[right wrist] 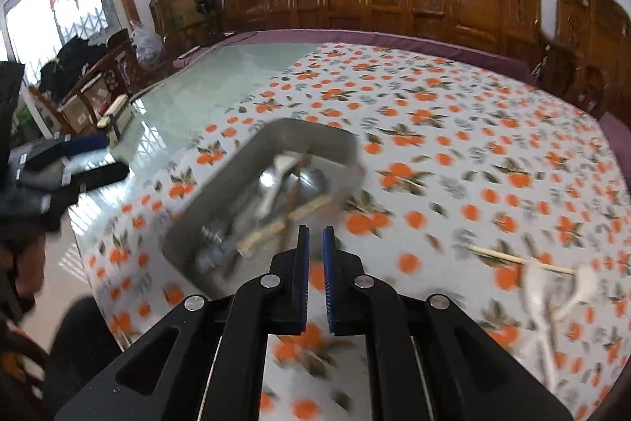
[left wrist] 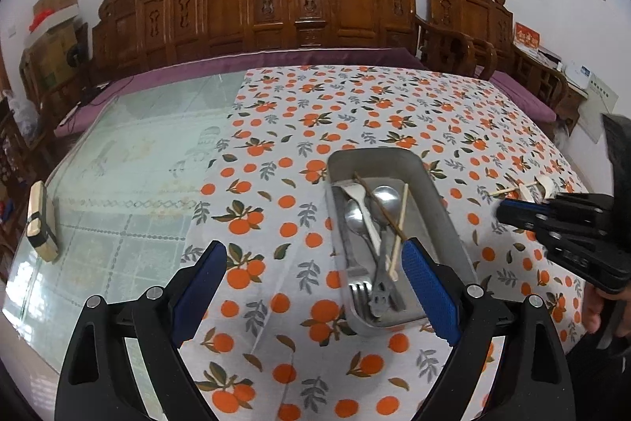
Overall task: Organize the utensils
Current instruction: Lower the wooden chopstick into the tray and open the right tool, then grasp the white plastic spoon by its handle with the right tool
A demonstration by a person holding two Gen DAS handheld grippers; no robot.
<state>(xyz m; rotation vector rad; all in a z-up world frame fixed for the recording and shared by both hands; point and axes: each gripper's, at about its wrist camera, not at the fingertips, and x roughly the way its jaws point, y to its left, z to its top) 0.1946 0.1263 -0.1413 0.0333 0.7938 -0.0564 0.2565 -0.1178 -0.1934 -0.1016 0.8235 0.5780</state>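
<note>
Already most of the work looks done, as far as I can judge: the metal tray (left wrist: 441, 192) on the orange-patterned tablecloth (left wrist: 276, 208) holds two metal spoons (left wrist: 384, 198), a fork (left wrist: 361, 292), a white plastic spoon (left wrist: 361, 202), a dark chopstick (left wrist: 378, 206) and a light chopstick (left wrist: 400, 223). What is left lies on the cloth to the right of the tray: a light chopstick (right wrist: 520, 259) and some white plastic spoons (right wrist: 540, 296), well apart from the tray.

The left gripper (left wrist: 313, 289) hangs spread wide and empty, its right finger over the near end of the tray. The right gripper (right wrist: 314, 279) has its jaws nearly together with a narrow gap and nothing between them.

The left wrist view gives the tray contents sharply, and it also shows the right gripper low above the cloth, near the leftover pieces. The right wrist view is blurred, so the tray is hard to read there, but it shows the leftover pieces from closer.
</note>
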